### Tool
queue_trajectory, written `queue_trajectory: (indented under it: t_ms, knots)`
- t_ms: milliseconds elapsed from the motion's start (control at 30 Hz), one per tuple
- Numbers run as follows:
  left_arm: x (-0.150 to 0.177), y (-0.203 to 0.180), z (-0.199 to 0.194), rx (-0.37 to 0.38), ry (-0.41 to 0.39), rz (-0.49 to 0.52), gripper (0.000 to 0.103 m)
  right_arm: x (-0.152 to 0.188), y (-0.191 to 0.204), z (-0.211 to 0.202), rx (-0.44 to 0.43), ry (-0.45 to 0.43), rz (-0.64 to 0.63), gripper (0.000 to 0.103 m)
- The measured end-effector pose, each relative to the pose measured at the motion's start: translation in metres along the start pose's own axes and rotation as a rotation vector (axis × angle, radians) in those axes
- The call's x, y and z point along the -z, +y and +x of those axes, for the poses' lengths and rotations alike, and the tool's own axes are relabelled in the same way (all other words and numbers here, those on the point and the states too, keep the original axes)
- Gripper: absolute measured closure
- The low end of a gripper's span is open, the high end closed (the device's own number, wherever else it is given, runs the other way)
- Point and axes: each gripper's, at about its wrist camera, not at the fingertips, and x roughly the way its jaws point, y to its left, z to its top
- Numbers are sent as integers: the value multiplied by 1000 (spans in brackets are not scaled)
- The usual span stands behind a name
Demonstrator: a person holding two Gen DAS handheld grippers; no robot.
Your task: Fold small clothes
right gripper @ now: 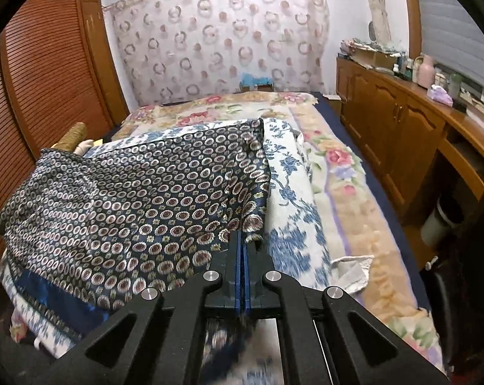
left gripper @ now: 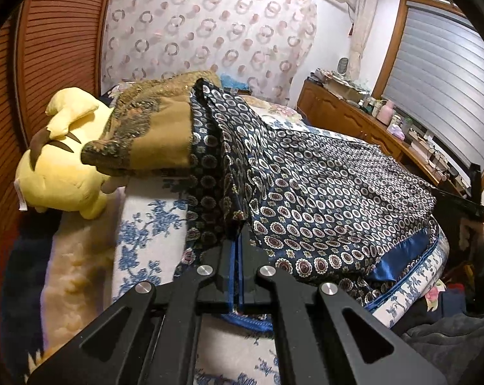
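Note:
A dark blue satin garment (left gripper: 332, 189) with a ringed medallion print and a plain blue hem lies spread on the bed; it also shows in the right wrist view (right gripper: 139, 199). My left gripper (left gripper: 240, 240) is shut on its left edge, which hangs in folds from the jaws. My right gripper (right gripper: 243, 240) is shut on the garment's right edge near a corner, and cloth passes down between the fingers. The other gripper's black frame (left gripper: 466, 202) shows at the far right of the left wrist view.
The bed carries a blue-flowered white blanket (right gripper: 293, 231) and a pink-flowered one (right gripper: 348, 173). A yellow plush toy (left gripper: 62, 163) and a tan folded blanket (left gripper: 155, 128) lie at the left. A wooden cabinet (right gripper: 402, 134) runs along the right, slatted wardrobe doors (right gripper: 49, 73) along the left.

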Motion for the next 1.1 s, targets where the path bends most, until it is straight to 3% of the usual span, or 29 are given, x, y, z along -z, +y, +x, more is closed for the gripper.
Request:
queue_trajectory:
  t_ms: [300,367,433,533,633,733,800,900,1100]
  knots:
    - [5,5,7,-41,39,2,100,13,-6,-18,15,8,-8,102]
    - [1,7,5,-42,22,2,85,9,-5,-18,10,-8,-14,102]
    - [-4,6,2,-36,7,17,81,4,2,-15,20,-14,-36,102]
    - [-21,3,3,-59,0,76,64,-9,14,-2,25,-15,-84,100]
    - [-42,3,7,-74,-14,113,57,-25,22,13,36,-12,-131,96]
    - [-62,6,16,-69,-26,117,37,-47,26,35,40,-5,-160,81]
    - [-75,5,26,-63,-29,123,34,-63,26,52,29,-8,-163,68]
    - [-90,1,44,-61,-16,135,33,-80,27,80,28,7,-173,56]
    - [-116,-1,79,-81,18,144,32,-115,22,141,50,68,-204,51]
